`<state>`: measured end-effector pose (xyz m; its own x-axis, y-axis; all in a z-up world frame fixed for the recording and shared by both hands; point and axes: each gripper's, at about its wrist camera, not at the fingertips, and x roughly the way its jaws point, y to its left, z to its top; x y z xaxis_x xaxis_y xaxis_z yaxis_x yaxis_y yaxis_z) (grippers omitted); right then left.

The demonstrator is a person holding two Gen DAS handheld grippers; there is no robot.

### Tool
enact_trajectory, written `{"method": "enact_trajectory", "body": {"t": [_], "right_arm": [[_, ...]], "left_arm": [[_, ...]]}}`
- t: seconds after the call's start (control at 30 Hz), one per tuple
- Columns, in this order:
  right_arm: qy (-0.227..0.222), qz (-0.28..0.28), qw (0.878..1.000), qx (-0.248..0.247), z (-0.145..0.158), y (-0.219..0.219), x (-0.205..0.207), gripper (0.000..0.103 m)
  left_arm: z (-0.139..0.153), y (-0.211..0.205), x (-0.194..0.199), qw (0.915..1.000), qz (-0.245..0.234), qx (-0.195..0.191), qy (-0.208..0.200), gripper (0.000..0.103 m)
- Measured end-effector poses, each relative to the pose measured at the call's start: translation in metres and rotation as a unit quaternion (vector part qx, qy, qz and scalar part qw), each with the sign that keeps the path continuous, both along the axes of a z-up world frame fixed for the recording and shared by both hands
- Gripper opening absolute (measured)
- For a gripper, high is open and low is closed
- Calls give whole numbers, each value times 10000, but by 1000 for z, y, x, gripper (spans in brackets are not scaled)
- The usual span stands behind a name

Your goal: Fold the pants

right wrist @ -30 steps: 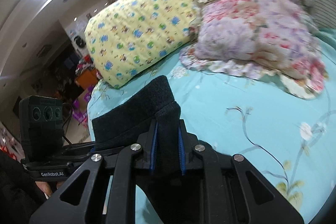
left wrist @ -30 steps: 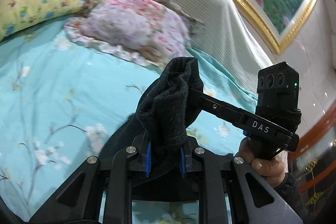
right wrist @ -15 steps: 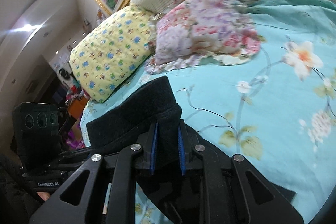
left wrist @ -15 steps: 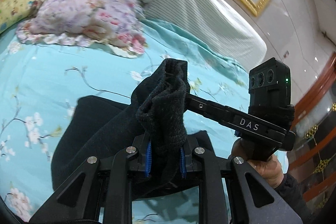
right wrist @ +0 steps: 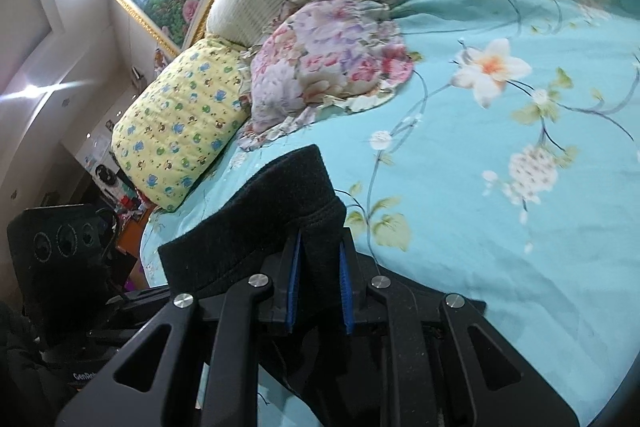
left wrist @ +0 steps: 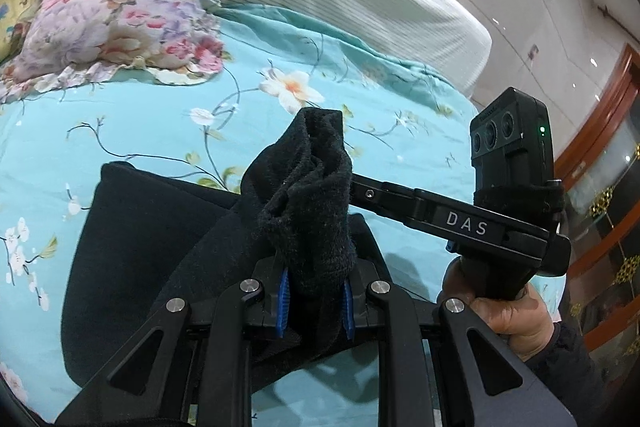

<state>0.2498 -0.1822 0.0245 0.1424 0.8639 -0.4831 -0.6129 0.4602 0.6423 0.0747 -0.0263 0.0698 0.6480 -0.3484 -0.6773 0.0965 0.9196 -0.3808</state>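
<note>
"DAS" on right hand-held gripper (left wrist: 348, 195) body; partial "GenRob" on left hand-held gripper (right wrist: 132, 301) body.

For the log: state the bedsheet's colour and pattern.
Bedsheet: turquoise with flowering branches, clearest from the right wrist.

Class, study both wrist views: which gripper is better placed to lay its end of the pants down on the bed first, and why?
Probably the left gripper: the pants on its side already rest spread on the bedsheet. The right gripper holds its band raised off the sheet.
</note>
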Motion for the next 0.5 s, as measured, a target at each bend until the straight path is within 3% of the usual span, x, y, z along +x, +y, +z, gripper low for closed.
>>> {"method": "enact_trajectory", "body": {"t": [0.37, 0.43, 0.5], "right_arm": [[182, -257, 9993, -185, -19, -18, -4, 22], [177, -361, 9988, -280, -20, -22, -6, 22], [172, -466, 9980, -389, -22, -26, -8, 22]], "left_arm": [[-15, -21, 4, 9994, -238, 255, 22, 22], [-16, -23, 4, 9992, -303, 254, 9, 25], [-16, -26, 3, 9992, -358, 197, 5, 36]]}}
